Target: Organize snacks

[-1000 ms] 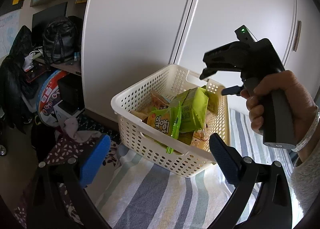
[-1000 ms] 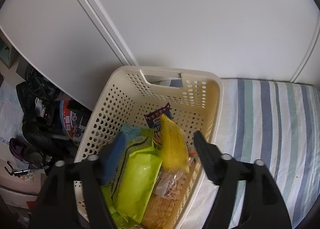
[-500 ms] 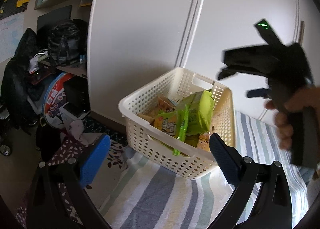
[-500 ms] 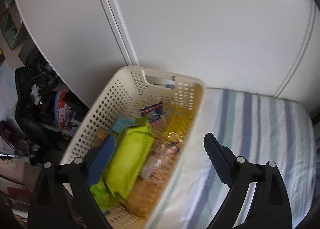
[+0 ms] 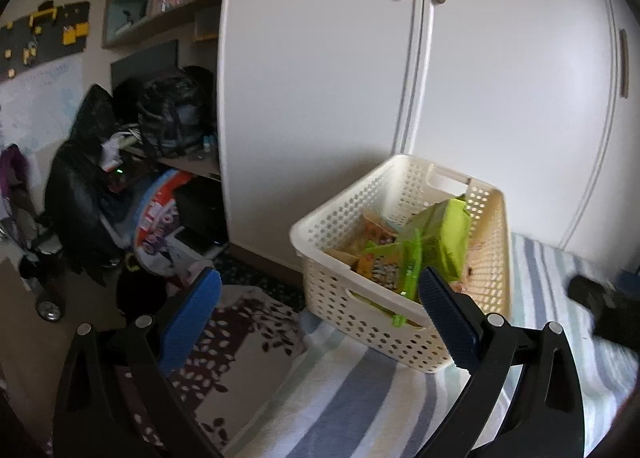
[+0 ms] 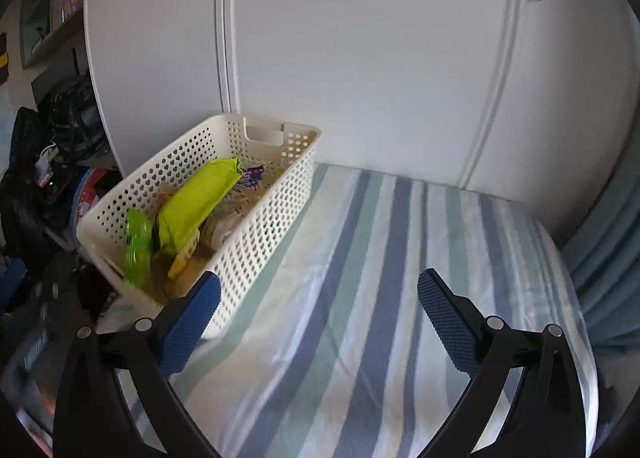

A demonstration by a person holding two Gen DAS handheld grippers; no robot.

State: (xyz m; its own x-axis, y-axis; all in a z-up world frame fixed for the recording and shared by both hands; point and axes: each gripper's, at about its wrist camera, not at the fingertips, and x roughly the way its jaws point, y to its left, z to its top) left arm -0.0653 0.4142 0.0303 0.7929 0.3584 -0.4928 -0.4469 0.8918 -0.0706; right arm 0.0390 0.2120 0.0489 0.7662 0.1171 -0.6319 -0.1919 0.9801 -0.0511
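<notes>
- Apparently the task is sitting near its end: the snacks (image 6: 192, 210) are all lying inside the cream basket (image 6: 260, 234), and no packet is showing loose on the striped bed (image 6: 380, 278).
- Inside the basket, a long lime-green packet (image 6: 196, 204) is leaning across the pile, with an orange packet (image 5: 380, 268) at the near end and a dark wrapper (image 6: 250, 174) toward the far end.
- The basket is resting at the bed's left edge, close to the white wardrobe doors (image 6: 360, 58).
- The left tool (image 5: 320, 298) is hanging with its jaws spread wide and gripping nothing, near the basket's near-left corner.
- The right tool (image 6: 318, 302) is likewise gaping and empty, over bare bedding to the right of the basket.
- Compared with a second ago, the right tool is no longer hovering over the basket; it is pulling back and to the right, and the left view is retreating too, so the basket is looking smaller.
- What is left, by my reading, is little more than tidying the leaning packets.
</notes>
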